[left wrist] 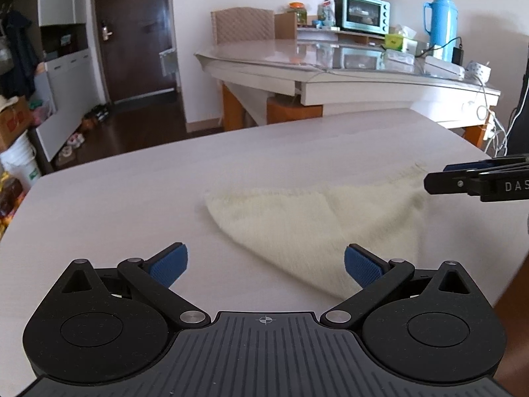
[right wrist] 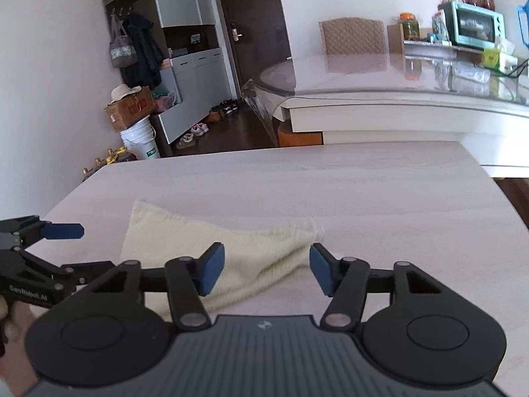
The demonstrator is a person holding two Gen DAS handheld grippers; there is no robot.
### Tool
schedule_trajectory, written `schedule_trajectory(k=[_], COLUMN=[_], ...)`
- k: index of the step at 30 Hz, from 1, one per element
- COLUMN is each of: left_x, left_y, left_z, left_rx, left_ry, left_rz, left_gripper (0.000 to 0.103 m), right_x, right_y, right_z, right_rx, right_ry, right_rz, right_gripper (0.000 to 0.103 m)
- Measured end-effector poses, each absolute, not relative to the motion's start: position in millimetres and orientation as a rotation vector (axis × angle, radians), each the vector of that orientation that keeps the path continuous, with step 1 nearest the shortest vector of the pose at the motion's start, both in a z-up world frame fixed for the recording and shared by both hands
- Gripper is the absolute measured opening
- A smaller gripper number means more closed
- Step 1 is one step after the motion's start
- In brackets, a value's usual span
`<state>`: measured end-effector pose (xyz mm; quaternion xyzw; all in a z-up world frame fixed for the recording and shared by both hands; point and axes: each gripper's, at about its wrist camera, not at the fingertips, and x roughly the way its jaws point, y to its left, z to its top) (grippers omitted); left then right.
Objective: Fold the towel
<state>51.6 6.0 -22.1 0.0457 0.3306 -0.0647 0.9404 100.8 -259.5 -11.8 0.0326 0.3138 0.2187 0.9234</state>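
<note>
A cream towel [left wrist: 317, 228] lies on the pale wooden table [left wrist: 132, 198], folded over with a diagonal crease. My left gripper [left wrist: 266, 266] is open and empty, hovering just before the towel's near left edge. My right gripper [right wrist: 267, 269] is open and empty, its fingers straddling the towel's [right wrist: 231, 251] near right part, above its frayed corner. The right gripper shows at the right edge of the left wrist view [left wrist: 476, 182]. The left gripper shows at the left of the right wrist view [right wrist: 62, 231], beside the towel's left end.
Beyond the work table stands a glass-topped dining table [left wrist: 330, 63] with a teal toaster oven [left wrist: 363, 15], a blue thermos [left wrist: 441, 24] and cables. A chair [left wrist: 243, 26], a dark door [left wrist: 132, 33] and floor clutter with a white bucket [right wrist: 140, 140] lie further off.
</note>
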Motion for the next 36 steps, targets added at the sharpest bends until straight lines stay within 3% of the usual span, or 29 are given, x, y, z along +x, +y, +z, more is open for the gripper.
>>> schedule_trajectory(k=[2, 8, 12, 25, 36], left_x=[61.1, 78.4, 94.5, 70.7, 23.7], left_y=[4.7, 0.7, -2.4, 31.2, 115.0], left_z=[-26.8, -37.0, -39.1, -14.7, 2.9], left_rx=[0.113, 0.131, 0.127, 0.102, 0.058], left_ry=[0.684, 0.706, 0.704, 0.632, 0.630], left_rz=[-0.132, -0.141, -0.154, -0.057, 0.152], left_gripper=[0.103, 0.103, 0.103, 0.103, 0.103], right_x=[109.4, 124.4, 137.4, 95.0, 23.1], right_y=[-258.7, -260.4, -259.3, -227.9, -125.9], right_z=[-16.7, -24.2, -23.2, 14.3, 16.5], right_rx=[0.073, 0.037, -0.010, -0.169, -0.182], right_ry=[0.654, 0.648, 0.623, 0.465, 0.495], right_rz=[0.437, 0.408, 0.394, 0.435, 0.966], right_gripper=[0.056, 0.020, 0.013, 0.013, 0.013])
